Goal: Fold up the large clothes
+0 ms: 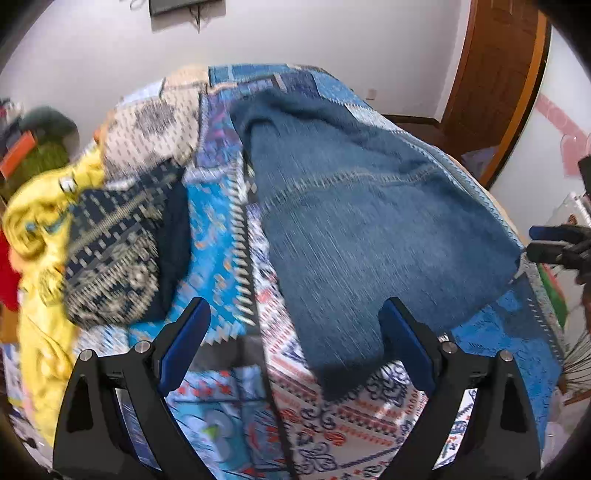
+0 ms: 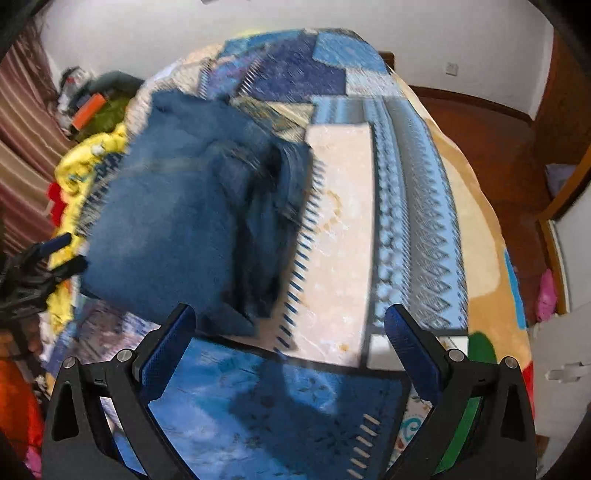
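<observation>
Evidently the jeans (image 1: 369, 229) lay heavy and limp on the bed (image 1: 221, 229) (best pinched at a hem), left gripper (image 1: 295, 343) and right gripper (image 2: 288, 343) both agape, empty.

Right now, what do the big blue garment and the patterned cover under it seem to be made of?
The big blue garment looks like denim: faded, streaky blue with pale topstitched seams. The patterned patchwork bed cover seems a matte printed cloth, probably cotton; blur leaves that open.

A patchwork quilt (image 1: 218, 229) covered the bed. A wooden door (image 1: 495, 81) stood by the white wall (image 1: 295, 33).
</observation>
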